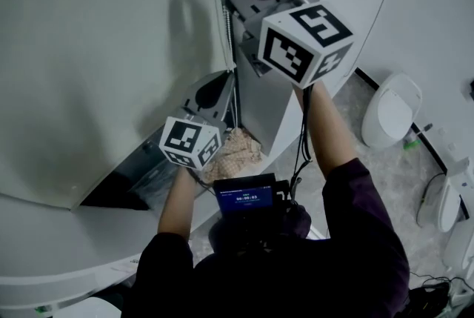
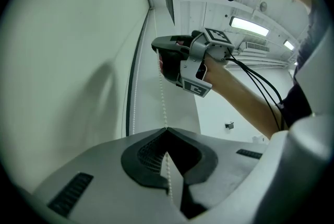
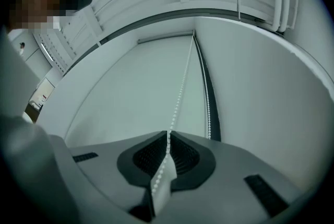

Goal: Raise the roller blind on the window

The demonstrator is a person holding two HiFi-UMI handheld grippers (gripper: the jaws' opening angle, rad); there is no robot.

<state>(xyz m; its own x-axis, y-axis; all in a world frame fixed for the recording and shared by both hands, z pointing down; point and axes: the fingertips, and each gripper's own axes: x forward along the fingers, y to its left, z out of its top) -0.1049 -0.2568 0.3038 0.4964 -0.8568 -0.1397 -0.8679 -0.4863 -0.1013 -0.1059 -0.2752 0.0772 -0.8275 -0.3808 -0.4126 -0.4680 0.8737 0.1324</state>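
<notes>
Fingers (image 3: 143, 157) of the right gripper (image 3: 168, 137) and of the left gripper (image 2: 166, 131) below it were clamped on the bead chain (image 3: 179, 92) beside the roller blind (image 3: 130, 92), so pulling straight along the chain, alternating grips, seemed wisest.

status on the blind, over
Both shut on the bead chain: left gripper low, right gripper above it. The blind hangs down. Nothing in the way.
</notes>
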